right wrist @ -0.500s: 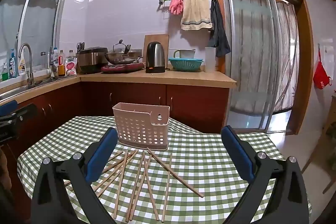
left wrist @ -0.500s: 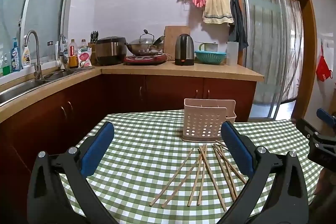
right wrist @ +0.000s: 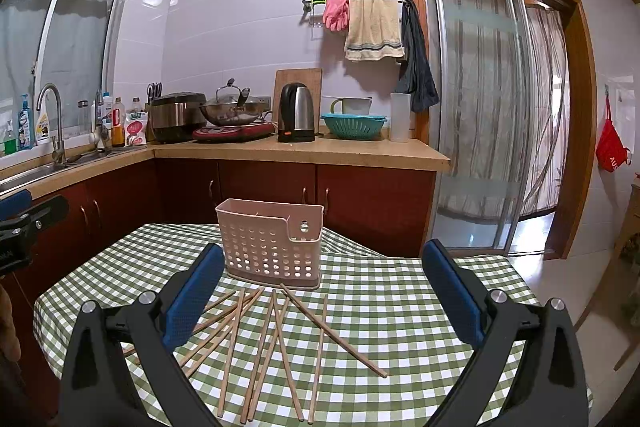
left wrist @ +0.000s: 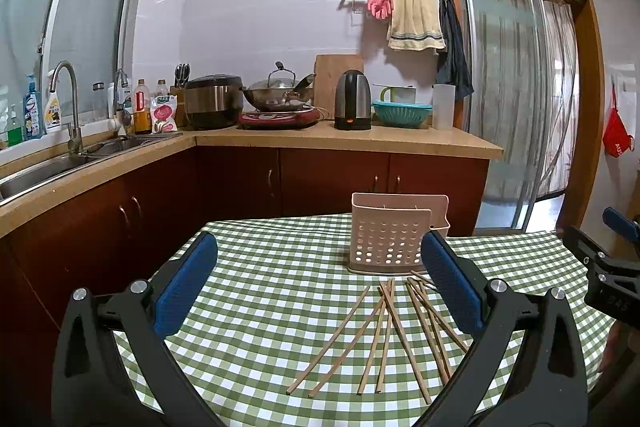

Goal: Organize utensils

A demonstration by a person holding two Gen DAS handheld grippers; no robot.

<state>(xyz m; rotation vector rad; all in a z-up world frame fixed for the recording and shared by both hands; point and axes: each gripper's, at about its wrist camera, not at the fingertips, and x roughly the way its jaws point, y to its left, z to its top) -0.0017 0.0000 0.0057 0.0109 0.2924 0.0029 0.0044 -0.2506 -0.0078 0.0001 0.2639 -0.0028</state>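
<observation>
Several wooden chopsticks (left wrist: 386, 331) (right wrist: 276, 343) lie fanned out on the green checked tablecloth (left wrist: 260, 291) (right wrist: 400, 307). Just behind them stands a pink perforated utensil holder (left wrist: 390, 239) (right wrist: 270, 241), upright. My left gripper (left wrist: 320, 287) hovers open above the cloth, with the chopsticks spread between and below its blue pads and nothing held. The right gripper (right wrist: 324, 291) is open too, over the chopsticks in front of the holder. Each gripper shows at the edge of the other's view, the right gripper (left wrist: 612, 267) at the right and the left gripper (right wrist: 20, 223) at the left.
Behind the table runs a kitchen counter (left wrist: 360, 141) with a kettle (left wrist: 352, 101), a wok, a rice cooker and a teal colander. A sink with a tap (left wrist: 68, 107) sits at the left. A sliding glass door (right wrist: 492, 147) is at the right.
</observation>
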